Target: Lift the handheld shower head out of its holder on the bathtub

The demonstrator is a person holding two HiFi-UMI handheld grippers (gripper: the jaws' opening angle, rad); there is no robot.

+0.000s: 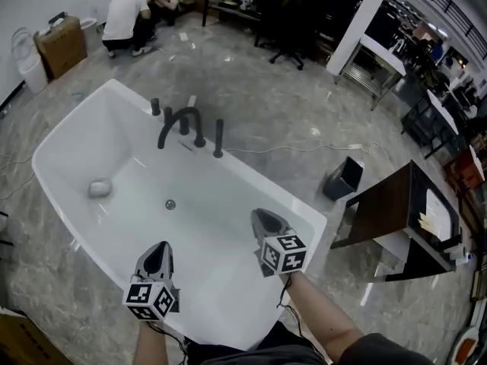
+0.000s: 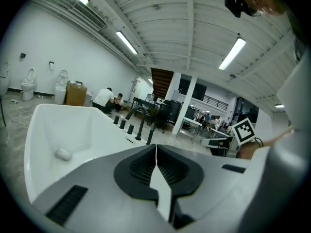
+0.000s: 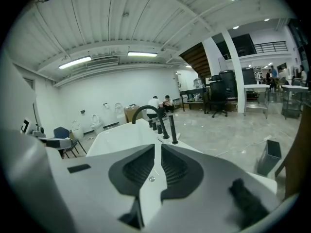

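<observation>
Bathtub (image 1: 91,143) beneath | left claw (image 1: 159,246) closed (empty) | right claw (image 1: 256,214) closed, empty

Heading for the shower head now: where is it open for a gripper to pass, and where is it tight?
Open: the tub floor between the drain and the near rim, and the far rim right of the handheld shower head. Tight: between shower head, curved spout and knobs. A pale lump lies left of the drain.
</observation>
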